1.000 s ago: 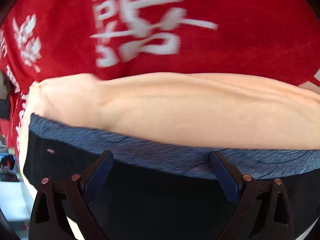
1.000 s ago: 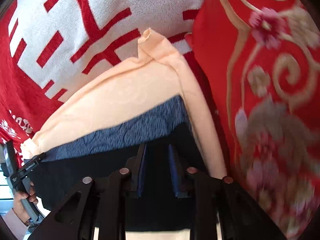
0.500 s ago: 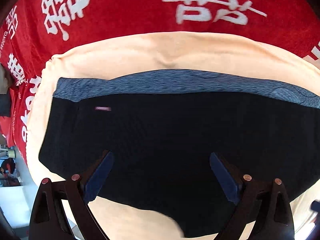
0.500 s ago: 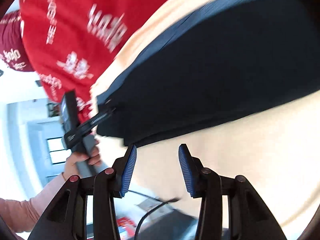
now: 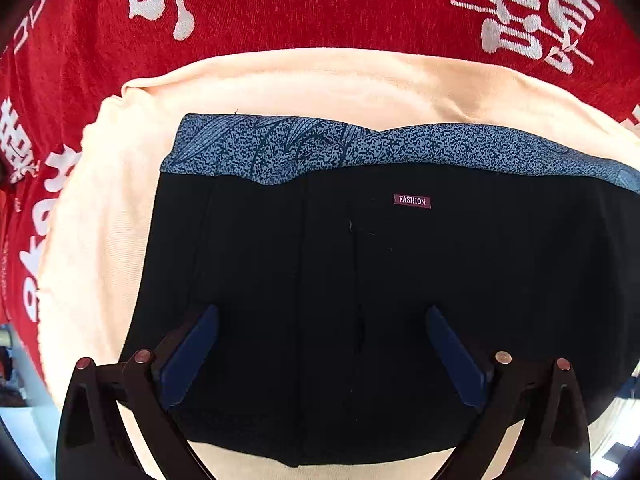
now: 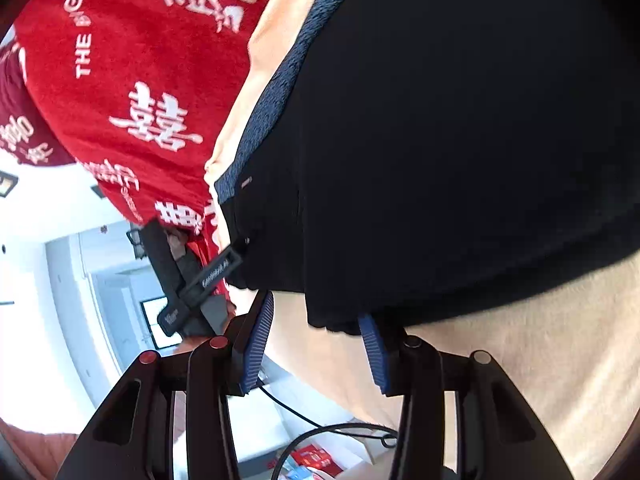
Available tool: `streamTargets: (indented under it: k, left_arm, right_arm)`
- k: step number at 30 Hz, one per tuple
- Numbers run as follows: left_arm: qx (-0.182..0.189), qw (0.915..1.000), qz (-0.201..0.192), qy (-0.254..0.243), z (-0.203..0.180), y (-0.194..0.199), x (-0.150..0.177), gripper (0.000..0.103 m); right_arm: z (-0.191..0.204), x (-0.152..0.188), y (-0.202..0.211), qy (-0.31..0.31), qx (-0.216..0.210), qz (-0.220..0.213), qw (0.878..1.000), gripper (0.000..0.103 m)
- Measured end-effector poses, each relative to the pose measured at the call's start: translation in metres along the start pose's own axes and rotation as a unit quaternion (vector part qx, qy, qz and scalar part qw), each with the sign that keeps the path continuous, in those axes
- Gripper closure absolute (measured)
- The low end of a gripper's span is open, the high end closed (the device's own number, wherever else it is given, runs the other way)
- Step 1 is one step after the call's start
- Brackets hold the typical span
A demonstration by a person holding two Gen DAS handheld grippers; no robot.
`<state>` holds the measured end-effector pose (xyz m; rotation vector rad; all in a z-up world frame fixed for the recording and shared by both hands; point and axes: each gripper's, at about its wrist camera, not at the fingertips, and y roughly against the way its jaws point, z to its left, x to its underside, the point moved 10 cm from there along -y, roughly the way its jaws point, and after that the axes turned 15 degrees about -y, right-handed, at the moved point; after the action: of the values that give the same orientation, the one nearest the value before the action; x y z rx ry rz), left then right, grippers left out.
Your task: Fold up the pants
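The pants (image 5: 360, 280) lay flat on a peach cloth (image 5: 320, 84) over a red blanket (image 5: 320, 4), patterned waistband (image 5: 360, 148) on the far side, long axis running left-right in the left view. The left hand-held gripper (image 5: 322, 344) pointed down over the black fabric, jaws wide apart, nothing pinched. The right hand-held gripper (image 6: 316, 344) sat at the near hem, jaws having just opened, hem edge between them, unclamped. It was judged nearer the edge. Free cloth remained beyond the hem.
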<state>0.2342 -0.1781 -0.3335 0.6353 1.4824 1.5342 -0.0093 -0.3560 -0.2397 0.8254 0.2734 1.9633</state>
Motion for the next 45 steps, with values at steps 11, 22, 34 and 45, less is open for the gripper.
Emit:
streamTargets:
  k: [11,22,34,45]
  left_arm:
    - [0.023,0.9956,-0.010,-0.090,-0.011,0.005,0.008,0.000]
    - [0.032,0.9959,-0.004,-0.084,-0.057,0.042,-0.010,0.000]
    - [0.092,0.9865,-0.030,-0.132,-0.207,0.035,-0.026,0.000]
    - [0.089,0.9908,-0.024,-0.099,-0.195,0.063,-0.059,0.000]
  right_arm:
    - [-0.016,0.016,0.010,0.037,0.113,-0.056,0.991,0.094]
    - [-0.023,-0.009,0.108,0.028,0.136,-0.122,0.983,0.056]
    - [-0.069,-0.050,0.158,-0.041,0.139,-0.181,0.973,0.097]
    - [-0.024,-0.070,0.210,0.107,0.221,-0.217,0.945,0.056]
